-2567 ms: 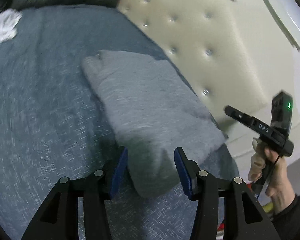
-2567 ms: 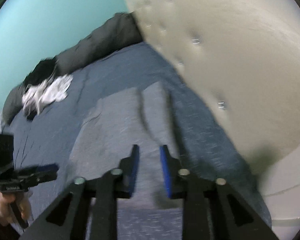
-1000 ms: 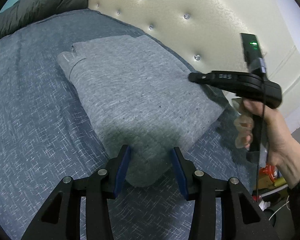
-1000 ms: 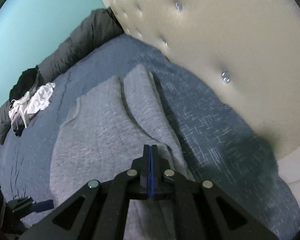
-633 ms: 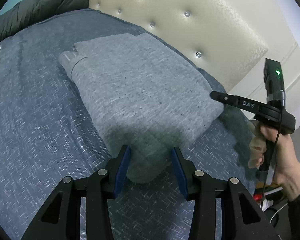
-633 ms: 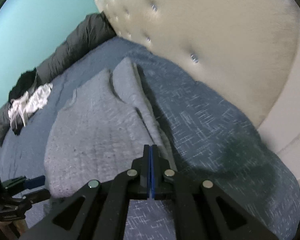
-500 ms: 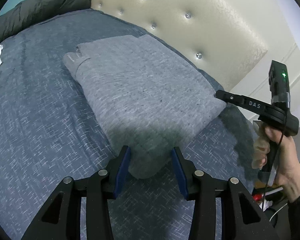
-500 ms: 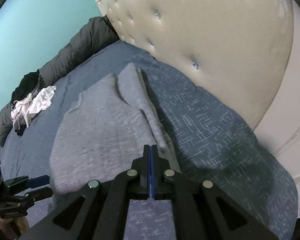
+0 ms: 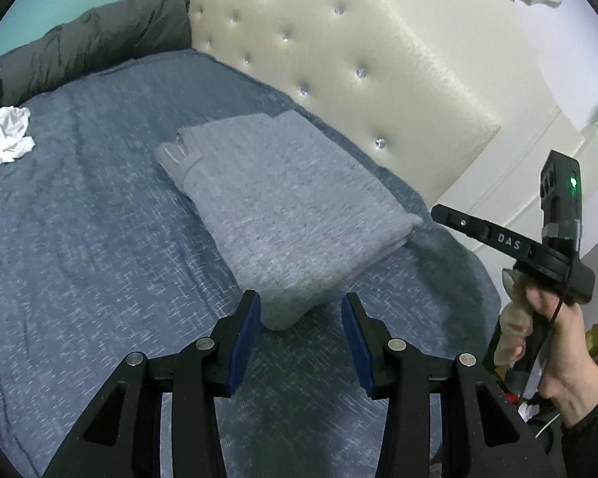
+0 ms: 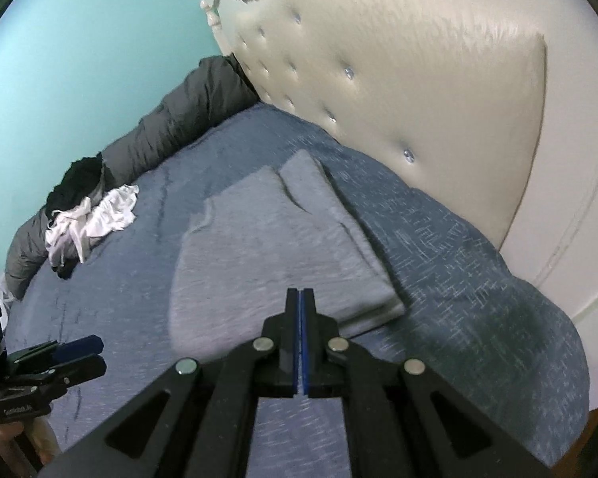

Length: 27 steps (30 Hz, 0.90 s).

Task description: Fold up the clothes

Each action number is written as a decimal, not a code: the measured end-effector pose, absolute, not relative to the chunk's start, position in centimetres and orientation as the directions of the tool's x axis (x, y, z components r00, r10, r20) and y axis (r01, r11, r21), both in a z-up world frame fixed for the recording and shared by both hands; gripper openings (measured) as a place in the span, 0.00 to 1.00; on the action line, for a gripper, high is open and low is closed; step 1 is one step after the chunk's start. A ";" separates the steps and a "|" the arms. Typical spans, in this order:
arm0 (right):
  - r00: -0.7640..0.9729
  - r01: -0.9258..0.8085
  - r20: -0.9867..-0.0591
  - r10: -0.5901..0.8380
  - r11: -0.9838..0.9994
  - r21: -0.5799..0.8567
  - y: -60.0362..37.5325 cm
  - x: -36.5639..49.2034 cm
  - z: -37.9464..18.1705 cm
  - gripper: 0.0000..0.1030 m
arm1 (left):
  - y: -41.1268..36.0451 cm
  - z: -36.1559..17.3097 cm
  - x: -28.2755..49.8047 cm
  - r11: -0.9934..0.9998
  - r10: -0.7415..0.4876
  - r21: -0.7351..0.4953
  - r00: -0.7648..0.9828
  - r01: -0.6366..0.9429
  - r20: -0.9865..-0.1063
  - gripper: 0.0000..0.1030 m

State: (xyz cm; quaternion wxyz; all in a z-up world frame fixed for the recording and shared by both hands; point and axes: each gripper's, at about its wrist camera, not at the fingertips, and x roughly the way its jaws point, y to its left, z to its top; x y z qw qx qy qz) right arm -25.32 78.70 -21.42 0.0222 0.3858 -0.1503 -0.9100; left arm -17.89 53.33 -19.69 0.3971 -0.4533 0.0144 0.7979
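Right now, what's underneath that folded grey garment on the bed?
The folded grey garment lies flat on the blue bedspread, which shows all around it. Whether anything sits between the garment and the spread cannot be seen; the cloth covers that patch.

Your folded light-grey knit garment (image 9: 283, 215) lies flat on the blue bedspread (image 9: 79, 239), a neat rectangle just ahead of your left tool (image 9: 299, 318), its near corner between the tips, untouched.
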 end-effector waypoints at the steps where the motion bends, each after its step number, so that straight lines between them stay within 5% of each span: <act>1: -0.704 -0.078 -0.694 -0.152 -0.955 0.288 78.3 -24.9 -21.0 0.00 | 52.9 -19.1 -17.6 -0.685 0.623 -0.335 -0.280 -0.647 -0.731 0.45; 27: -0.788 -0.053 -0.610 -0.085 -0.977 0.204 70.4 -14.4 -12.4 0.00 | 45.3 -10.6 -11.4 -0.677 0.657 -0.303 -0.365 -0.670 -0.660 0.45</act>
